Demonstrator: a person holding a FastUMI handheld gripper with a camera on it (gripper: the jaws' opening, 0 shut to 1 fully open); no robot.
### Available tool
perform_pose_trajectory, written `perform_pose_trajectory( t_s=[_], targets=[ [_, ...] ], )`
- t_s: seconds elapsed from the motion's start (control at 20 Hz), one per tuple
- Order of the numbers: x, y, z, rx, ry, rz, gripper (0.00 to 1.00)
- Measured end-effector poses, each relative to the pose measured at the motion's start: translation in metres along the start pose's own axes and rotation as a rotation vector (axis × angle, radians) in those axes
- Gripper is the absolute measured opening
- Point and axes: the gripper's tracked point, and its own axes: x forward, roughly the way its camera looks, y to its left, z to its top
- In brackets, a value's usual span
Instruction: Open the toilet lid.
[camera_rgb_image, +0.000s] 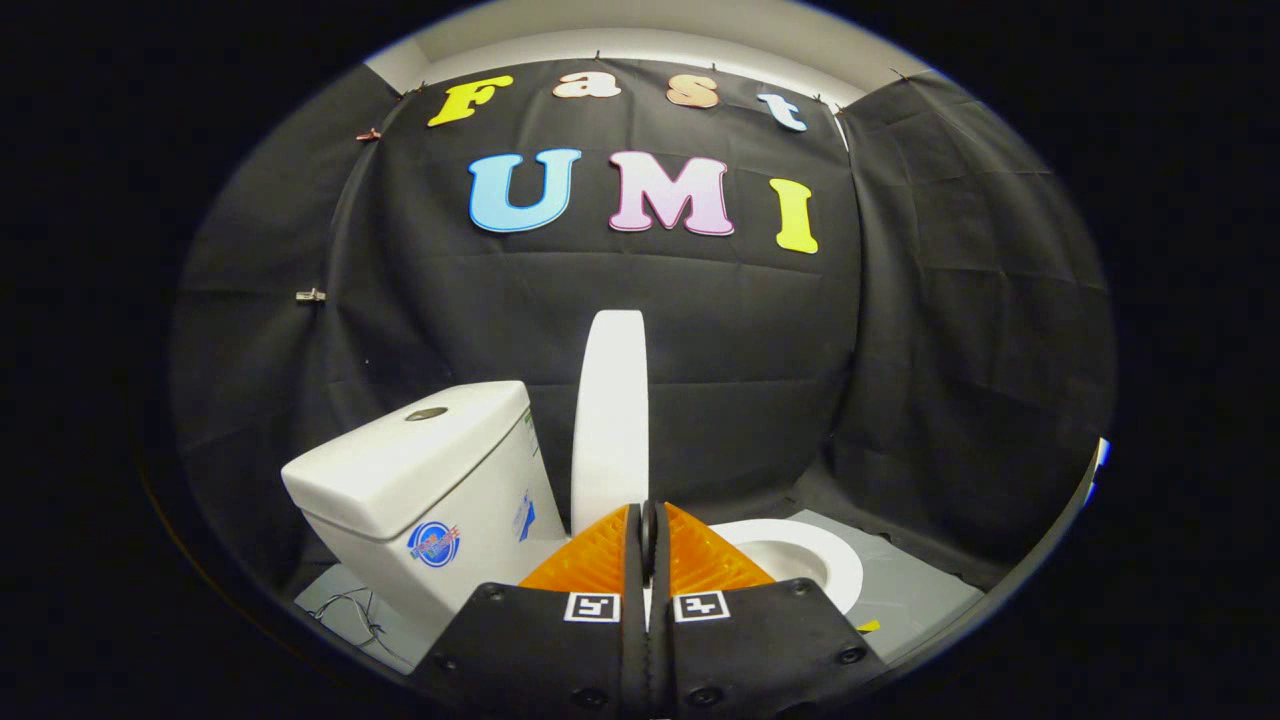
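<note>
The white toilet lid (610, 410) stands upright, seen edge-on, just ahead of my fingers and rising above them. To its left is the white tank (400, 480) with a round flush button (426, 413) on top. To its right lies the white seat ring (815, 560) around the bowl opening. My gripper (648, 515) is shut, its two fingers pressed together with nothing of the toilet held between them. The tips sit right in front of the lid's lower end, and they hide where the lid meets the seat.
The toilet stands on a grey floor panel (900, 590). Thin loose wires (350, 610) lie on the floor beside the tank. Black cloth walls close in behind the toilet and on both sides.
</note>
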Motion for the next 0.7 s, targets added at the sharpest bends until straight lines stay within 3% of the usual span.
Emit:
perform_pose_trajectory(
  t_s=[0.7],
  targets=[
    [-0.005,0.063,0.002,-0.105,-0.041,0.07,0.05]
  ],
)
